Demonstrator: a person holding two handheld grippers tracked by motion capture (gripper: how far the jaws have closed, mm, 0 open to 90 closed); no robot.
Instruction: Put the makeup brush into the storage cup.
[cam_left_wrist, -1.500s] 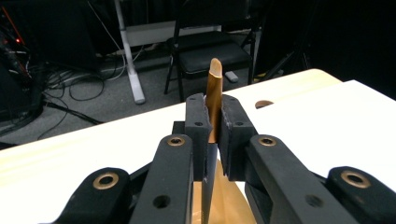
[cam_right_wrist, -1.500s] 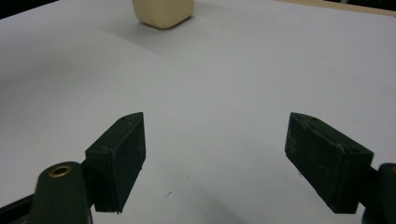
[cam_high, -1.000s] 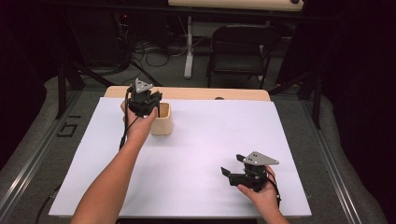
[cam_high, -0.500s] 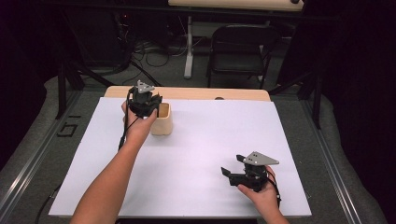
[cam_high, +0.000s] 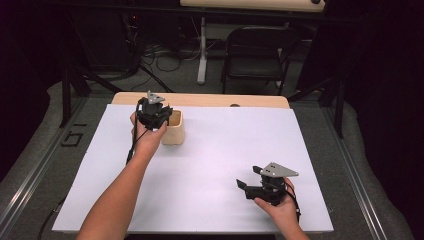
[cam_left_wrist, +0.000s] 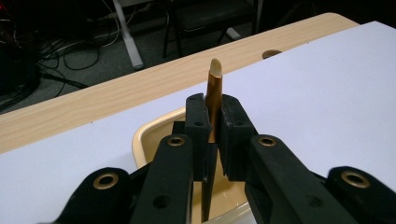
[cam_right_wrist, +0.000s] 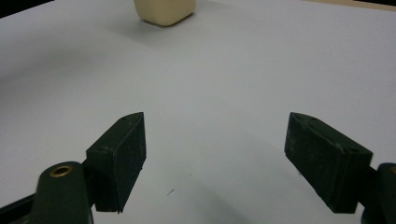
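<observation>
A thin brown stick (cam_left_wrist: 214, 86) with a pale slanted tip stands upright between the pads of my left gripper (cam_left_wrist: 215, 119), which is shut on it. It hangs over the opening of a small cream cup (cam_left_wrist: 148, 136). In the high view the left gripper (cam_high: 153, 113) is at the back left of the table, above the left side of that cup (cam_high: 176, 132). My right gripper (cam_high: 246, 182) rests low near the front right, open with nothing between its fingers. In the right gripper view its jaws (cam_right_wrist: 215, 149) stand wide apart over bare white surface, with the cup (cam_right_wrist: 163, 11) far ahead.
A white sheet (cam_high: 225, 145) covers most of the table, leaving a wooden strip (cam_high: 210, 100) with a round hole along the far edge. Beyond it stand a dark folding chair (cam_high: 256, 55) and floor cables. Metal rails run along both sides.
</observation>
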